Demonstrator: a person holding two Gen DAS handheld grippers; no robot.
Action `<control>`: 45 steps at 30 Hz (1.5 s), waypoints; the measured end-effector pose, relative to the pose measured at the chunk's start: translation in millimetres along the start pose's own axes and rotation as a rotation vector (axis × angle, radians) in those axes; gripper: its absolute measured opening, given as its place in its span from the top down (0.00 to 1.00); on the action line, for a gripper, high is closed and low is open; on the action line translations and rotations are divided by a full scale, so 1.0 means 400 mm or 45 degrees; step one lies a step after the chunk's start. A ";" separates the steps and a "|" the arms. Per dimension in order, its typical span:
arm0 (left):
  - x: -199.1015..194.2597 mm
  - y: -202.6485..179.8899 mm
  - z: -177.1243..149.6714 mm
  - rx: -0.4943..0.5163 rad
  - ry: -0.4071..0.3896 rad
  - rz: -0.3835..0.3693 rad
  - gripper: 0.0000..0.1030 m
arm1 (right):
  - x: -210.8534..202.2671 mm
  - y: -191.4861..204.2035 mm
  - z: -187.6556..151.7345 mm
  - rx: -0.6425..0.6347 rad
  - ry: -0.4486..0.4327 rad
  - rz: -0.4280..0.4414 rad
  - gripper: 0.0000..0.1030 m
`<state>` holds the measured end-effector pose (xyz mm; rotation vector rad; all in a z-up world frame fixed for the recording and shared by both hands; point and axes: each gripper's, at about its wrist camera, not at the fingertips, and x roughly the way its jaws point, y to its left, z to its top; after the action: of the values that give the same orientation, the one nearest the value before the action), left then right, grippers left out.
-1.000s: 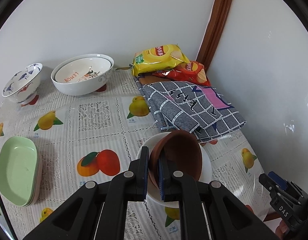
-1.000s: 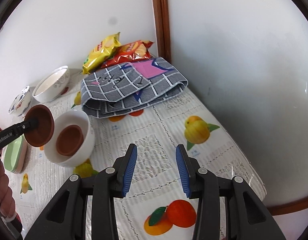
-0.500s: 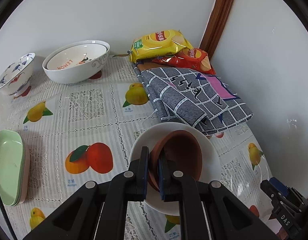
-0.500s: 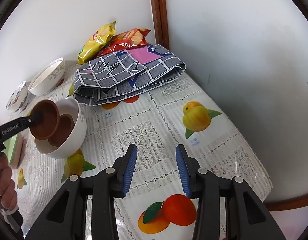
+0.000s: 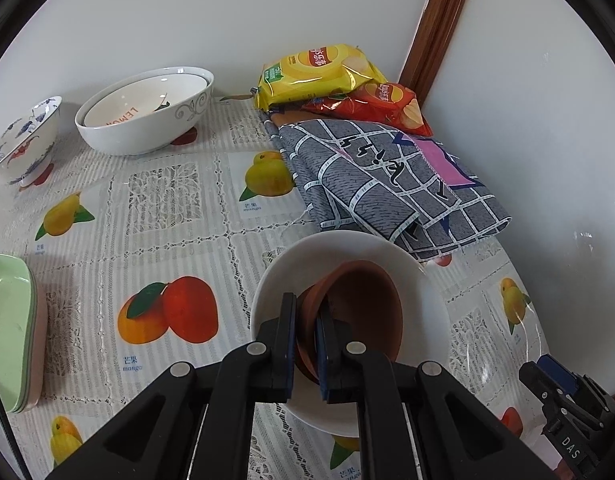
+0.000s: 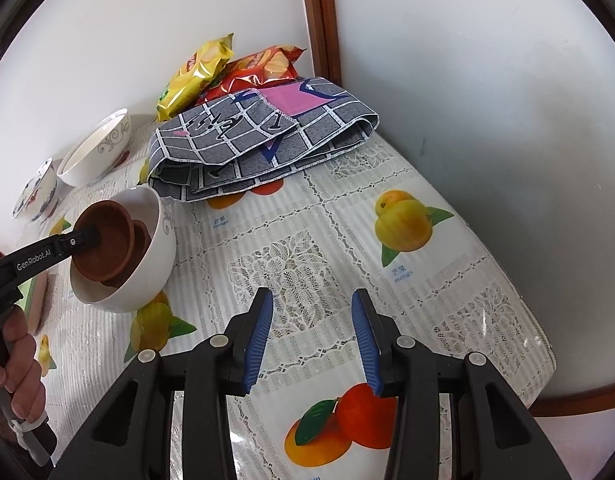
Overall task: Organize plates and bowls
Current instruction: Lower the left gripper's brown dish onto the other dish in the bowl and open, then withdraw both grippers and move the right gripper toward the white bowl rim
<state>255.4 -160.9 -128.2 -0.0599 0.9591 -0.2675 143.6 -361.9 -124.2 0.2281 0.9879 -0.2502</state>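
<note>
My left gripper [image 5: 306, 312] is shut on the rim of a small brown bowl [image 5: 363, 308], held tilted inside a white bowl [image 5: 431, 300] on the fruit-print tablecloth. In the right wrist view the same brown bowl [image 6: 103, 240] leans on a second brown bowl [image 6: 141, 236] that lies in the white bowl [image 6: 155, 264], with the left gripper [image 6: 89, 236] clamped on its edge. My right gripper [image 6: 313, 332] hovers open over bare tablecloth with nothing between its fingers. Its tip shows at the lower right of the left wrist view [image 5: 555, 380].
Two nested white bowls [image 5: 147, 120] and a blue-patterned bowl [image 5: 23, 144] stand at the back left. Green plates [image 5: 7, 328] are stacked at the left edge. A folded grey checked cloth [image 5: 387, 184] and two snack bags [image 5: 319, 72] fill the back right corner by the walls.
My left gripper has lowered the brown bowl from above the white bowl's rim down into the white bowl. The right gripper has stayed in place.
</note>
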 end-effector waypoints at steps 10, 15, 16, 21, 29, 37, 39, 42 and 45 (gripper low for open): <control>0.018 -0.006 -0.012 0.003 0.023 -0.049 0.90 | -0.023 0.006 -0.009 -0.015 -0.015 0.021 0.58; -0.018 -0.022 -0.015 0.059 -0.041 -0.044 0.87 | -0.041 0.018 -0.002 -0.032 -0.037 0.034 0.57; -0.029 -0.024 -0.014 0.068 -0.055 -0.045 0.81 | -0.045 0.022 0.001 -0.038 -0.041 0.038 0.56; -0.096 -0.029 -0.008 0.125 -0.157 0.006 0.74 | -0.079 0.047 0.008 -0.072 -0.081 0.043 0.50; -0.208 -0.029 -0.019 0.172 -0.321 0.093 0.68 | -0.131 0.086 -0.003 -0.066 -0.093 0.074 0.44; -0.300 -0.016 -0.078 0.146 -0.413 0.104 0.68 | -0.203 0.118 -0.043 -0.056 -0.095 0.151 0.44; -0.318 -0.018 -0.091 0.151 -0.426 0.110 0.68 | -0.213 0.124 -0.054 -0.058 -0.084 0.149 0.43; -0.345 -0.017 -0.105 0.143 -0.439 0.103 0.68 | -0.240 0.136 -0.074 -0.069 -0.112 0.127 0.41; -0.368 -0.015 -0.116 0.131 -0.459 0.112 0.68 | -0.267 0.143 -0.089 -0.074 -0.151 0.140 0.35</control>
<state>136.1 -126.6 -35.9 0.0282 0.5869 -0.2153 76.8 -285.7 -48.5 0.2110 0.8610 -0.1329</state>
